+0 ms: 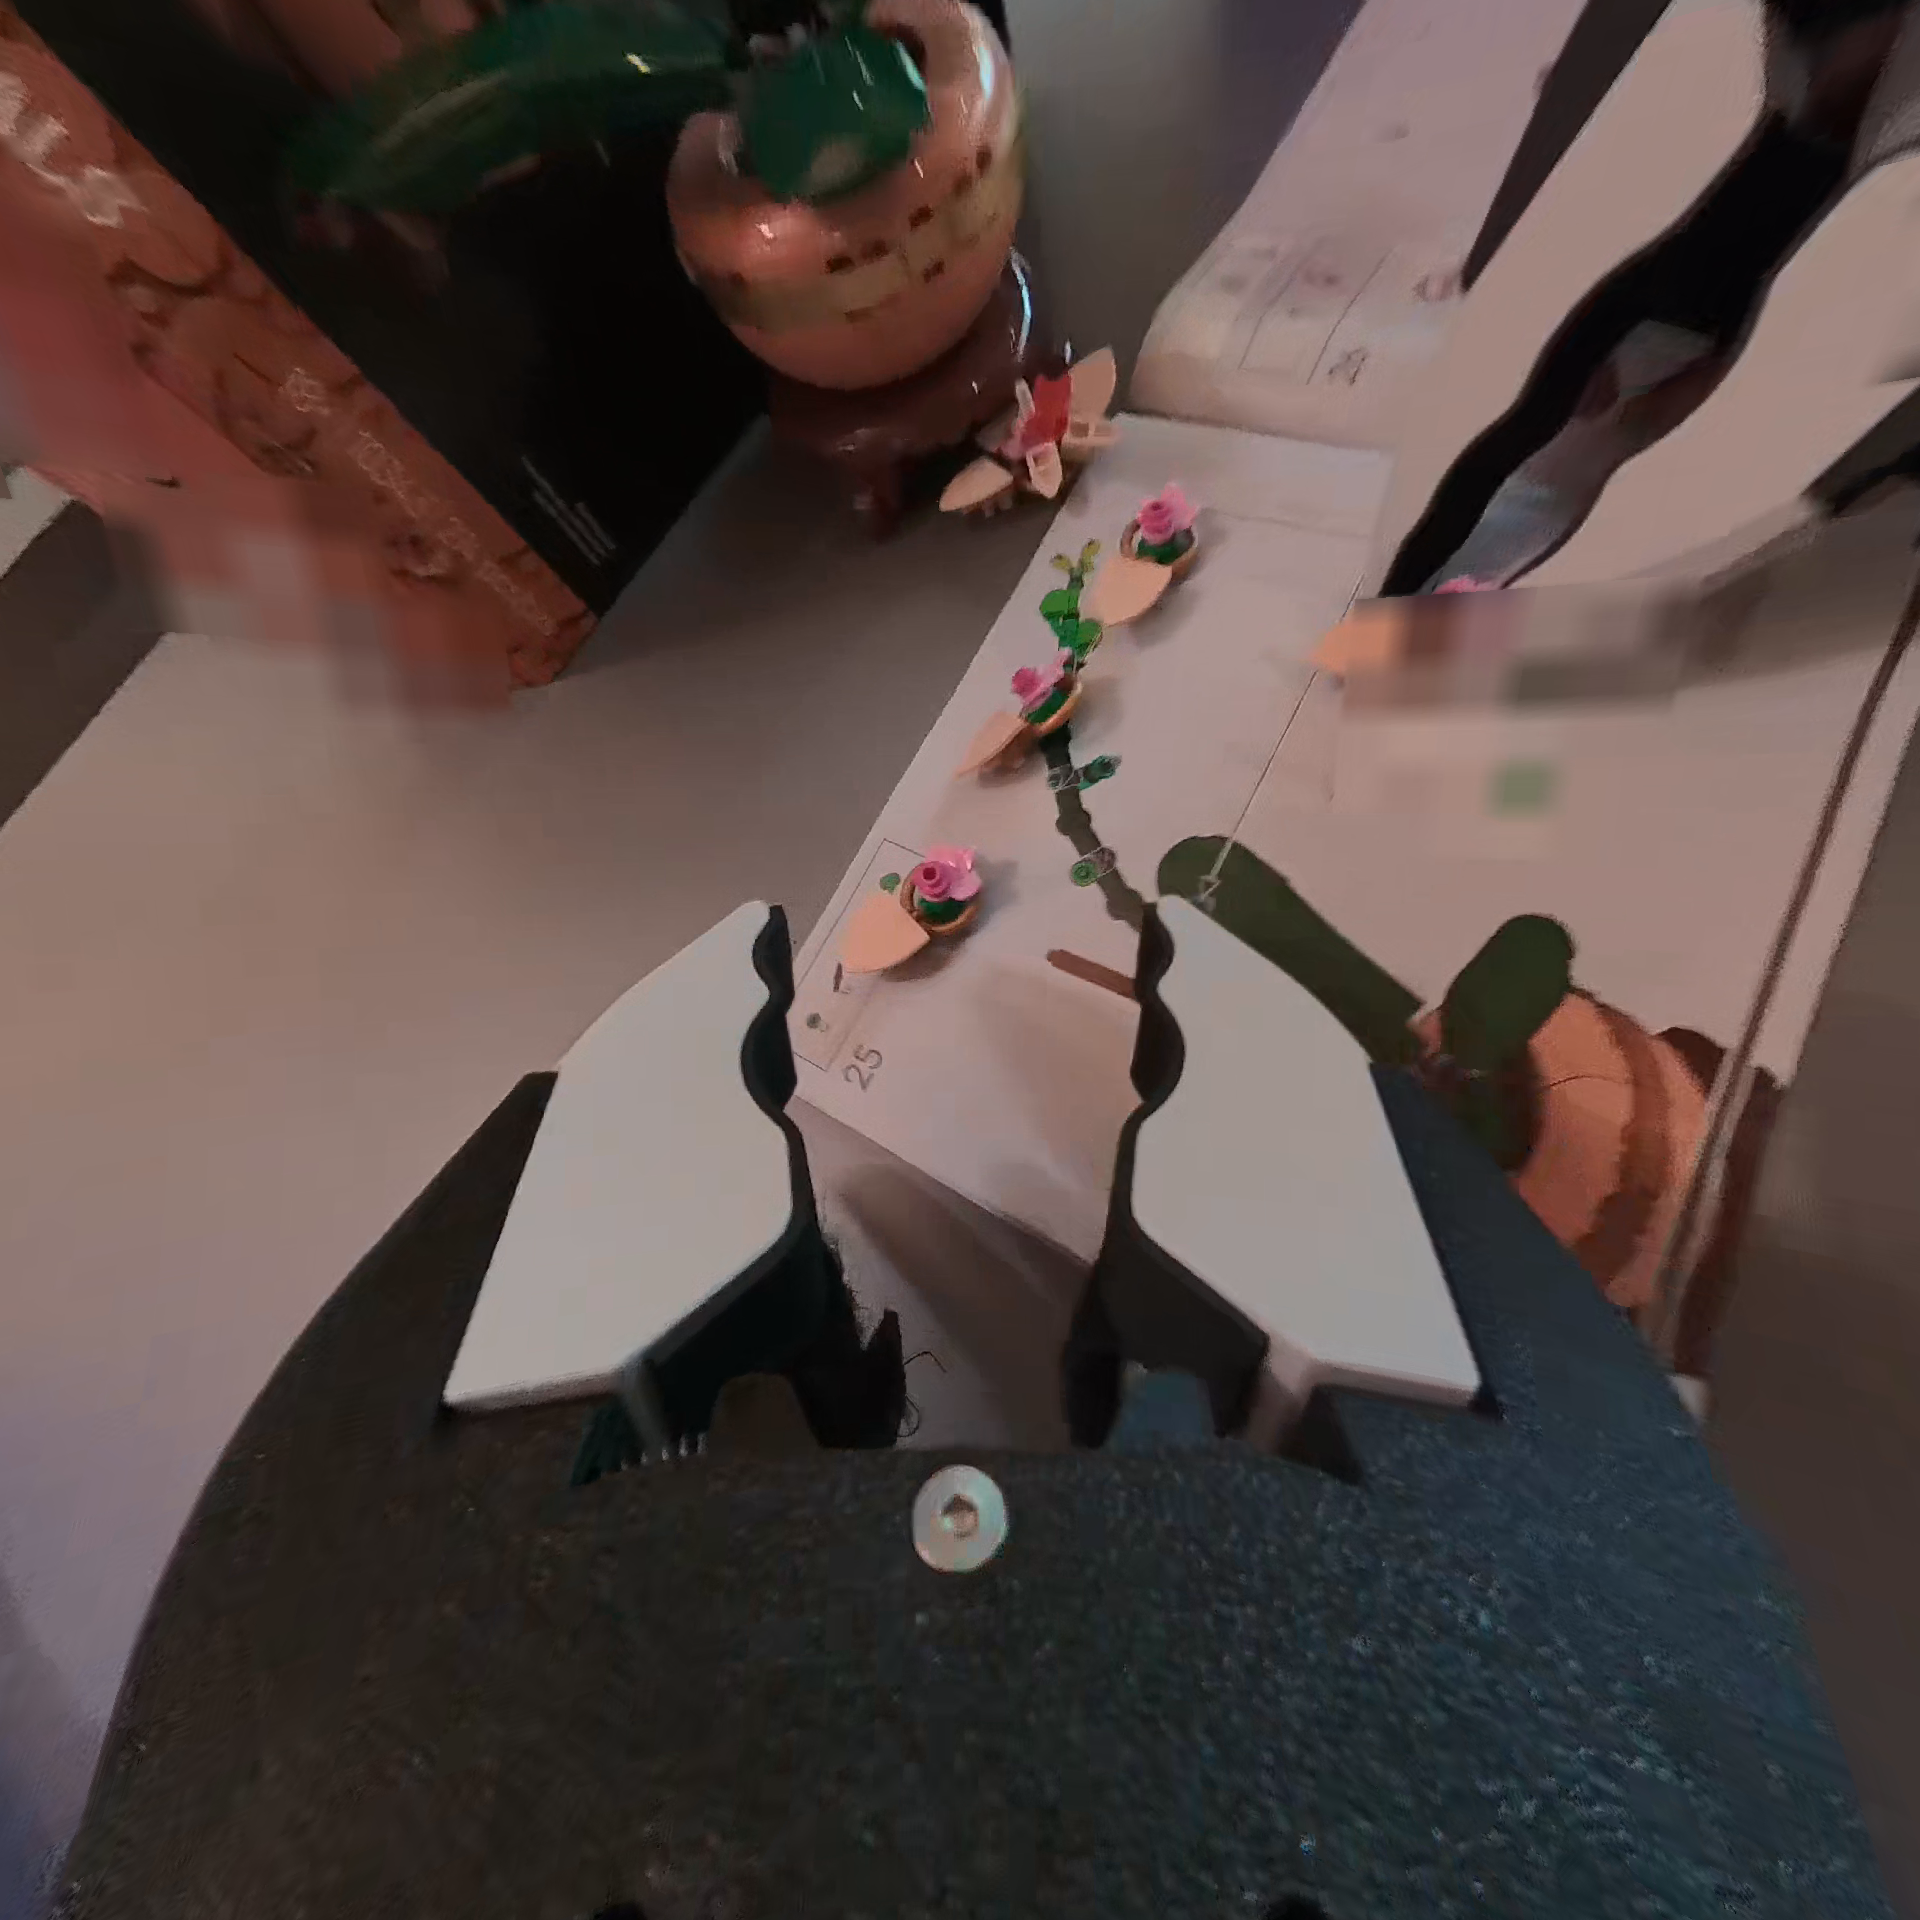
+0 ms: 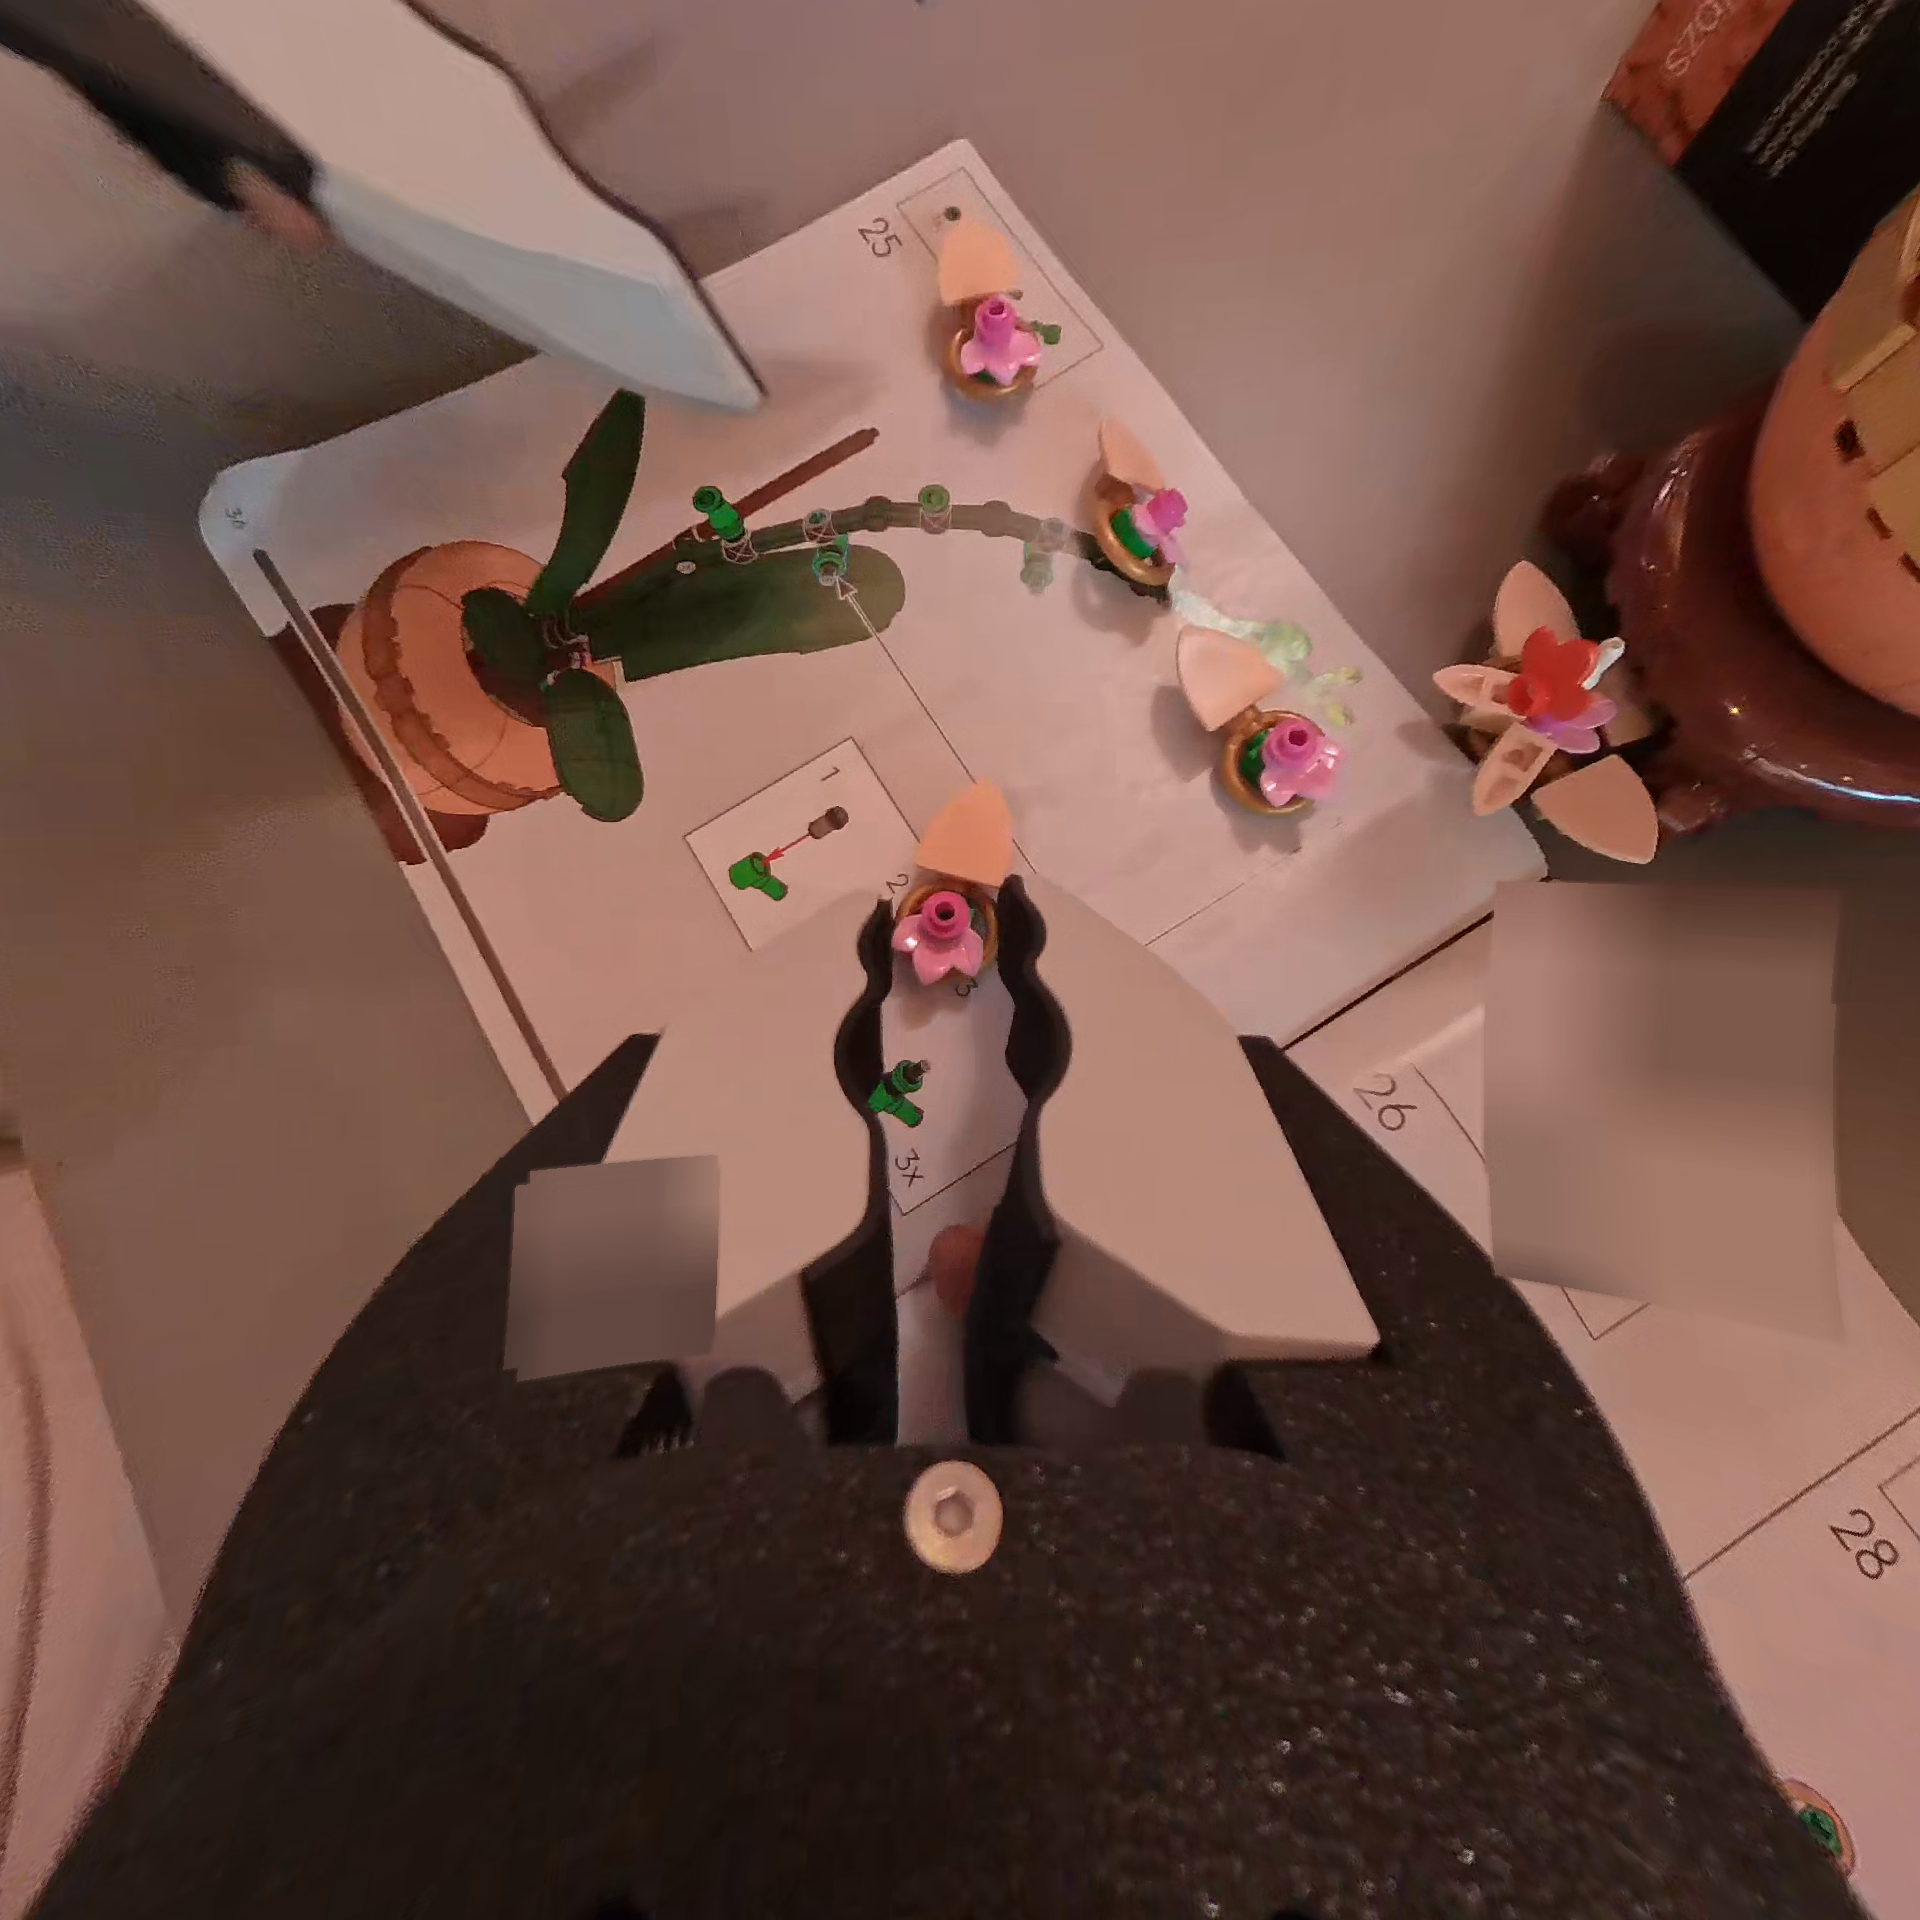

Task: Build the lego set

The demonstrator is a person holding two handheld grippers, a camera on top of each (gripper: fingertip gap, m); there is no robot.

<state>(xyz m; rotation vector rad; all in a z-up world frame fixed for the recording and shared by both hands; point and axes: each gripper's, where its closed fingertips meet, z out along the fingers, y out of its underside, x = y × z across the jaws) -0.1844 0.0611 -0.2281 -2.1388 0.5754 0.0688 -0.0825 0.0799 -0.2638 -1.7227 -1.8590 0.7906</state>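
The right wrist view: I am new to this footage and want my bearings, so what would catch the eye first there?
The right claw closed around a small pink flower piece in a gold ring, a peach petal sticking out ahead of it. Three more such flower pieces lie on the open instruction booklet, across its printed potted plant. At the right edge stands a brick-built pot on a dark brown stand, with a red-centred flower at its foot.

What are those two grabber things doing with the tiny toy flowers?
The right gripper is pinching one little pink flower on the open booklet. The left gripper is open above the booklet, holding nothing, nearest another flower. Two more flowers lie on the page, and a toy pot stands behind.
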